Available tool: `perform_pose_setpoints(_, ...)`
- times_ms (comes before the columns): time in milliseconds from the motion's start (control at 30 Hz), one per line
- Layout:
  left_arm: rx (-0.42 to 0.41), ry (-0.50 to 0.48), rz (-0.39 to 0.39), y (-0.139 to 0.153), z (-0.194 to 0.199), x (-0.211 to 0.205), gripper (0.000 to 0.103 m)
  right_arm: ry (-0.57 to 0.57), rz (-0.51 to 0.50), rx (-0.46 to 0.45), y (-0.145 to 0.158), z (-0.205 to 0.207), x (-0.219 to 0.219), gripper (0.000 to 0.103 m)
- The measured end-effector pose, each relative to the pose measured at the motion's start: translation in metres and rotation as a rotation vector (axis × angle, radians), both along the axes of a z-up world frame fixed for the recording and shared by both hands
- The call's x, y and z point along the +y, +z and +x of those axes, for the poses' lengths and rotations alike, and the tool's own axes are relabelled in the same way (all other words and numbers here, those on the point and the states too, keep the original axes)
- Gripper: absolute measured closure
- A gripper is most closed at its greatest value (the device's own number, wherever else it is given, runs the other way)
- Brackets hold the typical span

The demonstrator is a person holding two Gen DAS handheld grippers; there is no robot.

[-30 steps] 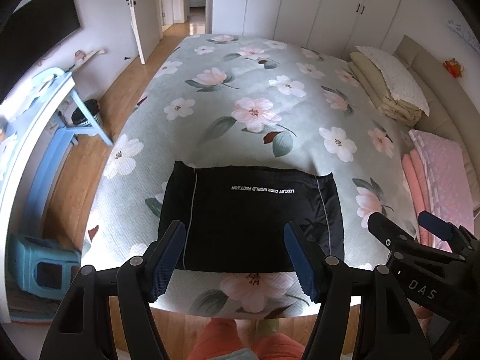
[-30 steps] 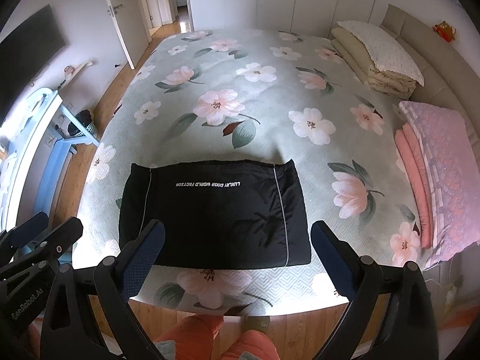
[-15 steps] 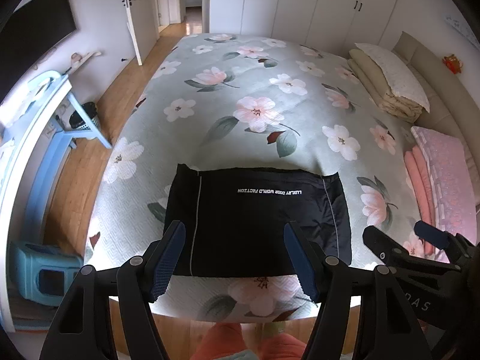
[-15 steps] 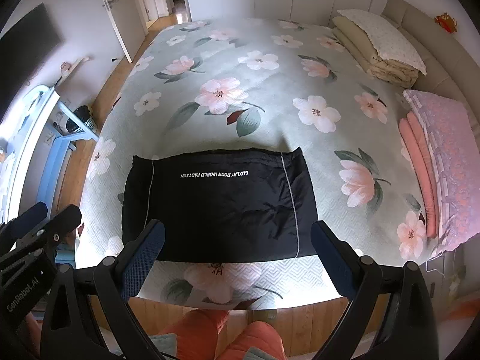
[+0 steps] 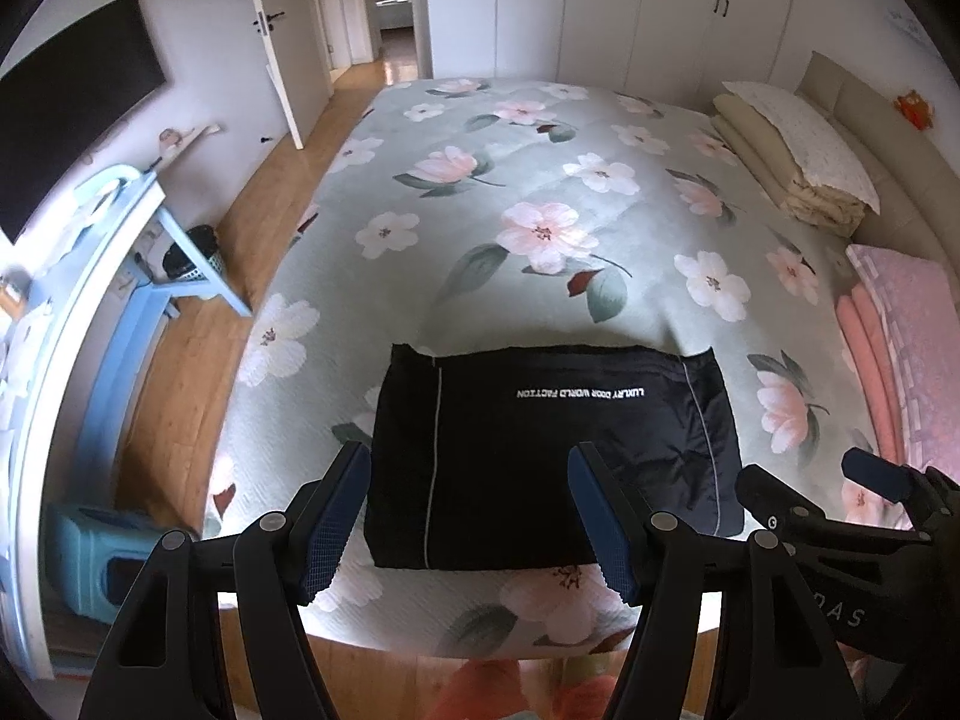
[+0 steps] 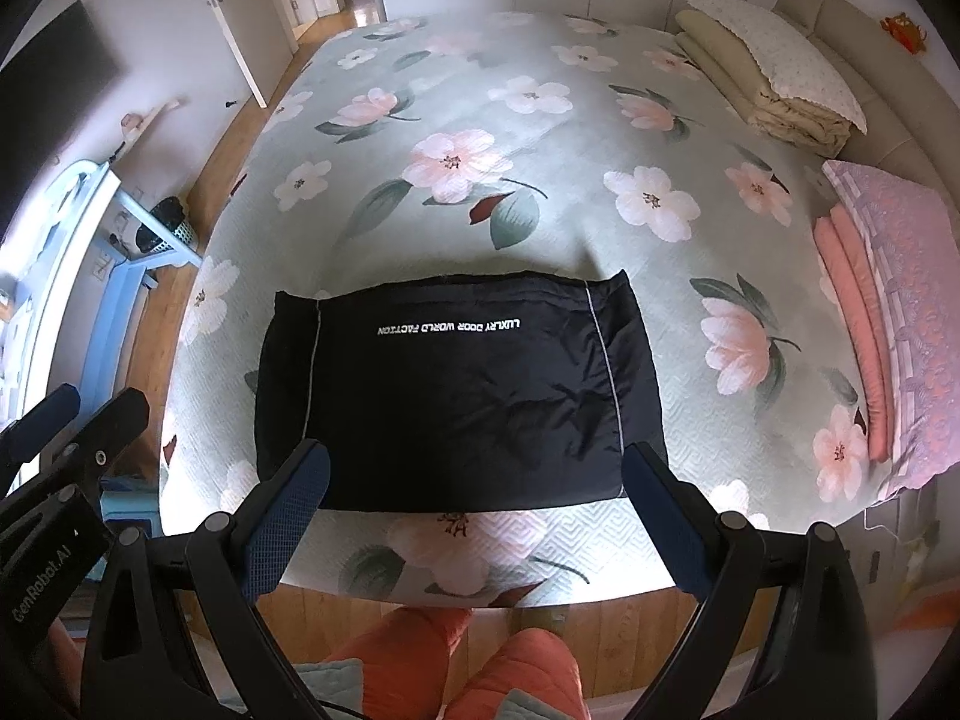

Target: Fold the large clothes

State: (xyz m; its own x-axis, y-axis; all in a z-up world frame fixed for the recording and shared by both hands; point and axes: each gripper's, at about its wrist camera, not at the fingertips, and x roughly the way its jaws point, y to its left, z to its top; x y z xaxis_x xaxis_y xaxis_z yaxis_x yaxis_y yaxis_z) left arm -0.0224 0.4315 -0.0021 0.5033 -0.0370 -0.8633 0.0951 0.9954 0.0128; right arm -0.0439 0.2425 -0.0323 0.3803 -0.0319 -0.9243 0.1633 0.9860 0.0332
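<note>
Since the earlier frames both views have drawn slightly nearer the black jacket point(image 5: 552, 456), which now sits higher and larger in frame. It lies folded into a neat rectangle, white lettering up, at the lower centre on the floral bedspread point(image 5: 540, 192) near its front edge. The left gripper point(image 5: 468, 516) and right gripper point(image 6: 474, 516) both hang wide apart, holding nothing.

Home bedroom. Large bed point(image 5: 540, 192) with floral quilt fills centre; folded bedding point(image 5: 792, 162) and headboard point(image 5: 870, 120) at 2 o'clock; white wardrobes point(image 5: 600, 6) at 12; open door point(image 5: 288, 30) at 11; wall TV point(image 5: 66, 120) and blue desk point(image 5: 90, 276) at 9; wood floor point(image 5: 180, 372).
</note>
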Motion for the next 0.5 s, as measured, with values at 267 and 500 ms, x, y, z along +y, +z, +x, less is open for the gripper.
perform_pose_setpoints(267, -0.004, -0.016, 0.01, -0.0017, 0.0021, -0.0008, 0.033, -0.002, -0.001, 0.011, -0.0029, -0.0007, 0.0056, 0.005)
perform_pose_setpoints(500, 0.001, -0.052, 0.019, -0.0038, 0.0015, -0.0052, 0.033, -0.009, -0.003, 0.022, -0.0055, -0.0014, 0.0053, 0.005)
